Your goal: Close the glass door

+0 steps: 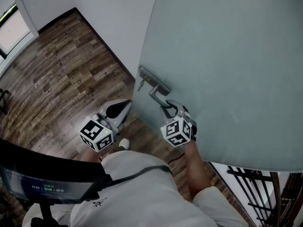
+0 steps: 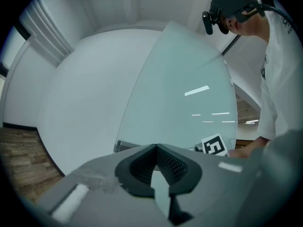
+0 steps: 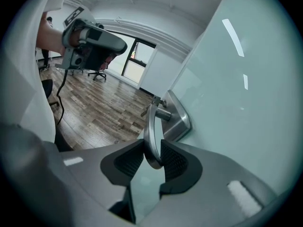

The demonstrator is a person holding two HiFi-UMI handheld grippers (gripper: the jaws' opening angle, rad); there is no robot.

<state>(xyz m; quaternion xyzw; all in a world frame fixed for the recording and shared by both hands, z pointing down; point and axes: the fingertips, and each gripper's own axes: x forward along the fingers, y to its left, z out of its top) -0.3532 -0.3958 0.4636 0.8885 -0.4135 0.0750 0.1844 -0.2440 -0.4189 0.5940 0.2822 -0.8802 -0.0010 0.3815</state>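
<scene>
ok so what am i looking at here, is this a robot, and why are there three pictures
There is no robot: a person holds a two-jaw gripping tool in each hand. The head view comes from a camera on the person's head, looking down at the wooden floor and a frosted glass door. The other two views come from a camera riding on each tool, looking along its jaws. The right tool is clamped on the door's metal lever handle. The left tool is shut with nothing in it, held near the door. The patterned cube on each is part of the tool.
</scene>
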